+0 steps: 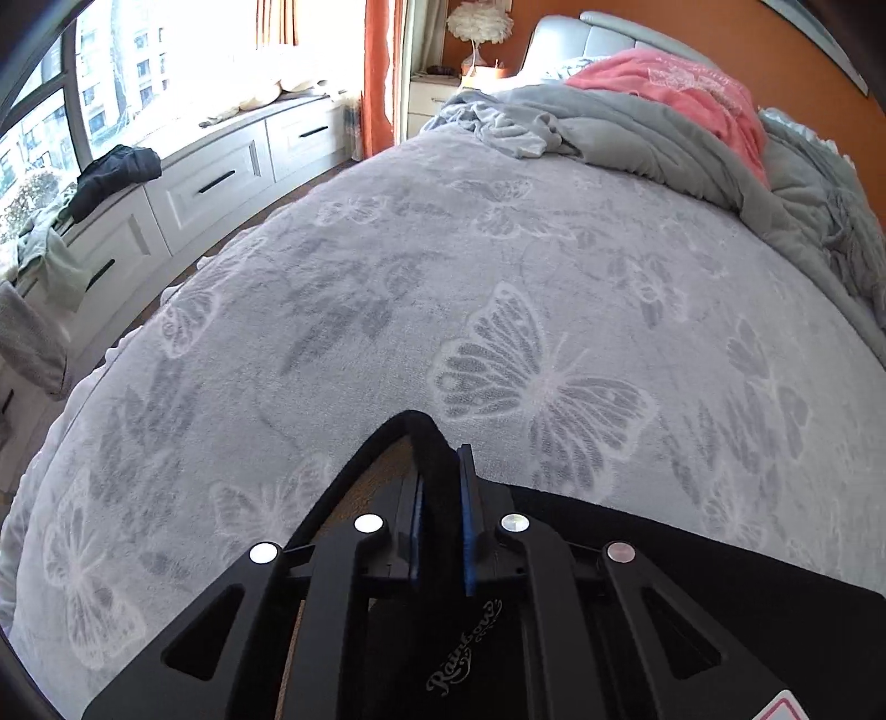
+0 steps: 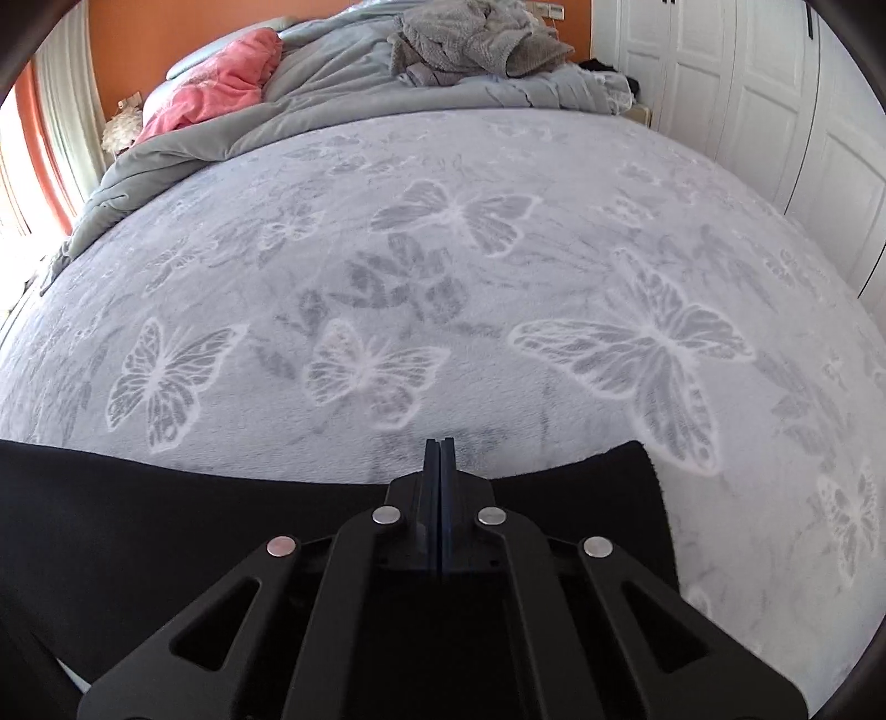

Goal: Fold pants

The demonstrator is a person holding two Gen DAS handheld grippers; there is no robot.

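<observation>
Grey butterfly-print bedspread point(image 1: 498, 266) covers the bed and fills most of both wrist views. Toward 12 o'clock lies a rumpled grey duvet point(image 1: 637, 133) with a pink blanket point(image 1: 681, 88) on top of it. In the left wrist view, white window-seat drawers point(image 1: 216, 177) run along the 10 o'clock side under a bright window, with dark clothes point(image 1: 119, 171) heaped on the seat; an orange curtain point(image 1: 379, 72) hangs near 12 o'clock beside a nightstand lamp point(image 1: 479, 25). In the right wrist view, white wardrobe doors point(image 2: 775, 99) stand at 2 o'clock and a fuzzy grey garment point(image 2: 470, 44) sits at the head of the bed.

Pants point(image 1: 692, 554) — black fabric — lie at the near edge of the bedspread, at 6 o'clock in both views. Script lettering on the fabric shows under the left tool.

Left gripper point(image 1: 440, 476): jaws drawn narrow and clamped on a raised fold of the pants; the fabric peaks up between the blue pads point(image 1: 469, 526) and stands above the bedspread, with the wooden floor visible through the gap under the lifted edge at 7 o'clock.

Right gripper point(image 2: 440, 459): jaws fully together, the two blue pads point(image 2: 448, 498) meeting face to face. The tips sit at the far edge of the pants; whether a thin layer of fabric is pinched between them cannot be told. The pants edge extends to 9 o'clock and ends in a raised corner at 3 o'clock.
</observation>
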